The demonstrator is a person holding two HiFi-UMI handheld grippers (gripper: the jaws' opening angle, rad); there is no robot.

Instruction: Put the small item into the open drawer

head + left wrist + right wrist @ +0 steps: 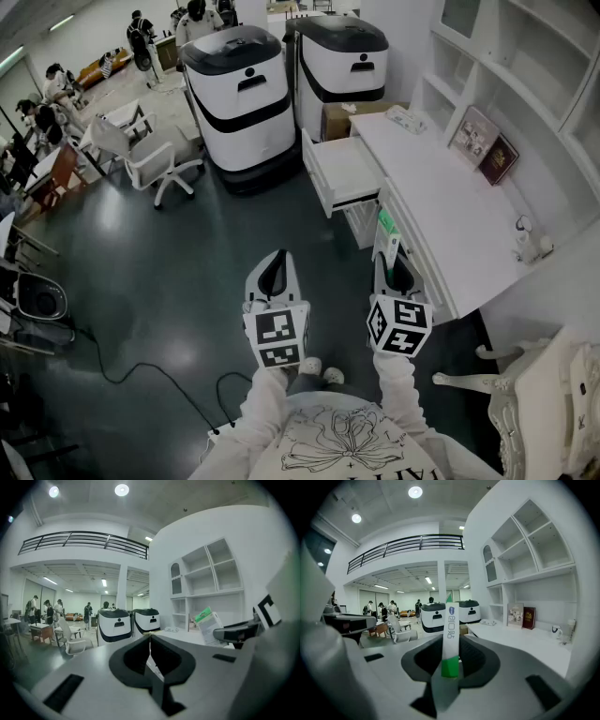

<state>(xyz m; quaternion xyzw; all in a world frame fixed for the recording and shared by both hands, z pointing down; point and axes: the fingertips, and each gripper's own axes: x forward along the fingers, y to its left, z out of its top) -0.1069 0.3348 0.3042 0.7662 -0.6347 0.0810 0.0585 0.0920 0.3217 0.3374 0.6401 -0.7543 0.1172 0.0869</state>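
Note:
The small item is a slim white packet with a green end (450, 637). It stands upright between the jaws of my right gripper (450, 645), which is shut on it. In the head view the right gripper (390, 247) holds the packet (385, 228) beside the front edge of the white desk (459, 220). The open drawer (345, 172) juts out from the desk further ahead, white inside. My left gripper (274, 261) hangs over the dark floor, left of the right one. Its jaws (150, 641) are shut with nothing between them.
Two large white-and-black machines (234, 94) (342, 58) stand beyond the drawer, with a cardboard box (343, 118) beside them. Books (487, 145) lean at the desk's back. A white office chair (157, 161) is far left, an ornate white chair (544, 394) near right, a cable (141, 372) on the floor.

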